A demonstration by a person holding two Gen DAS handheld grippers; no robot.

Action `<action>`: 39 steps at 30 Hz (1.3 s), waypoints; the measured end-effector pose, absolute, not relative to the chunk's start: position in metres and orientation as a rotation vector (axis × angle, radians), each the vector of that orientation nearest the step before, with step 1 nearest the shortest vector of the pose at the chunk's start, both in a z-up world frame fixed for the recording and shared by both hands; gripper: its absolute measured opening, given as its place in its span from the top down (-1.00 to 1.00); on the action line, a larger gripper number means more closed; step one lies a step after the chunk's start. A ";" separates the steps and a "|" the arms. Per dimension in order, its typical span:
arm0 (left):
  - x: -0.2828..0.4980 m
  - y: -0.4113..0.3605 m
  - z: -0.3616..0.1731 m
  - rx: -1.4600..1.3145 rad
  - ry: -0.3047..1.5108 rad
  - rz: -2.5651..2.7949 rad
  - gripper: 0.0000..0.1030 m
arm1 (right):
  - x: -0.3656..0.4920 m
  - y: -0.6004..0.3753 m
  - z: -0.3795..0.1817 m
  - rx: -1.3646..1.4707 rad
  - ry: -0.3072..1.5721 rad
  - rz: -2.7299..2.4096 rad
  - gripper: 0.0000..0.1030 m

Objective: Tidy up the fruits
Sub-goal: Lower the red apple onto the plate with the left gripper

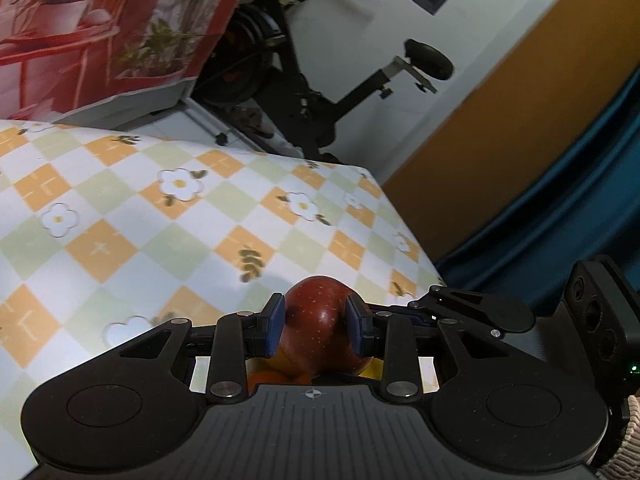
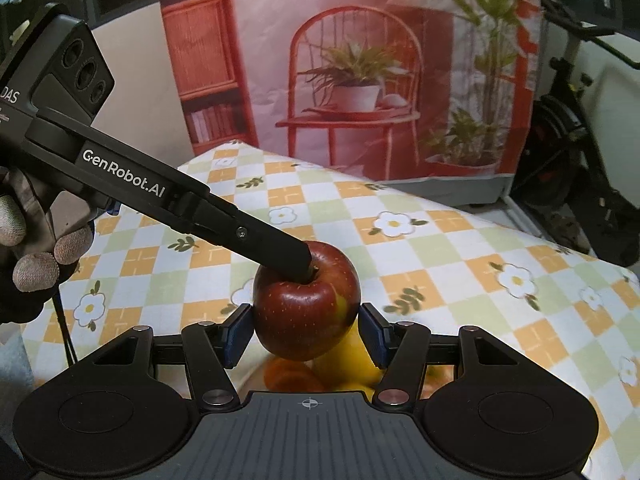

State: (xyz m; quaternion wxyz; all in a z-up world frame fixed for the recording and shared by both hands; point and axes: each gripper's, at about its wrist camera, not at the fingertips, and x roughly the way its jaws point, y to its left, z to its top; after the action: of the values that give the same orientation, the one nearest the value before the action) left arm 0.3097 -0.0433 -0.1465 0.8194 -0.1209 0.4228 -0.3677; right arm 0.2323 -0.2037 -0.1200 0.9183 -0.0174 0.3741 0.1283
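Left wrist view: the left gripper [image 1: 316, 330] grasps a red apple [image 1: 316, 320], its blue pads [image 1: 275, 322] pressed against the fruit's two sides. The apple sits above the counter [image 1: 120, 216], which is covered by a cloth of orange, green and white checks with white flowers. Beneath the apple, partly hidden by the gripper body, lie an orange fruit [image 1: 266, 378] and a yellow fruit [image 1: 374, 370]. An exercise bike [image 1: 320, 92] stands beyond the counter's far edge.

Right wrist view: the same apple [image 2: 306, 312] appears between the jaws of the right gripper [image 2: 306, 334], which stand released; its blue pads [image 2: 238, 334] flank the fruit, and whether they touch its skin cannot be told. The left gripper [image 2: 280, 252] reaches in from the upper left and meets the apple at its stem hollow. A gloved hand [image 2: 36, 248] holds that gripper at the left edge. Below the apple lie an orange fruit [image 2: 290, 374] and a yellow fruit [image 2: 348, 364], close together on the counter [image 2: 460, 248]. A red printed backdrop [image 2: 360, 60] showing a chair and potted plants hangs behind the counter.
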 end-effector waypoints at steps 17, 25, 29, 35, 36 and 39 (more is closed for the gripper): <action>0.266 -0.096 -0.153 -0.138 0.975 -0.893 0.33 | 0.151 -0.241 -0.124 0.032 0.789 0.188 -0.03; 0.246 -0.106 -0.168 -0.092 1.020 -0.895 0.33 | 0.126 -0.241 -0.140 0.065 0.834 0.183 -0.03; 0.240 -0.107 -0.178 -0.083 1.043 -0.888 0.33 | 0.120 -0.240 -0.150 0.080 0.856 0.188 -0.03; 0.240 -0.107 -0.184 -0.064 1.065 -0.866 0.33 | 0.120 -0.236 -0.162 0.097 0.869 0.196 -0.03; 0.241 -0.107 -0.185 -0.068 1.068 -0.861 0.33 | 0.121 -0.237 -0.163 0.101 0.869 0.197 -0.03; 0.243 -0.107 -0.186 -0.062 1.068 -0.853 0.34 | 0.124 -0.237 -0.166 0.092 0.871 0.195 -0.03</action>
State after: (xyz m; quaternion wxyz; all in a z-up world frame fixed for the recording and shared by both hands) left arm 0.2430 -0.1072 -0.1864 0.7750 -0.0286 0.4931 -0.3942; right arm 0.1240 -0.2367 -0.1663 0.9010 0.0444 0.4210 0.0944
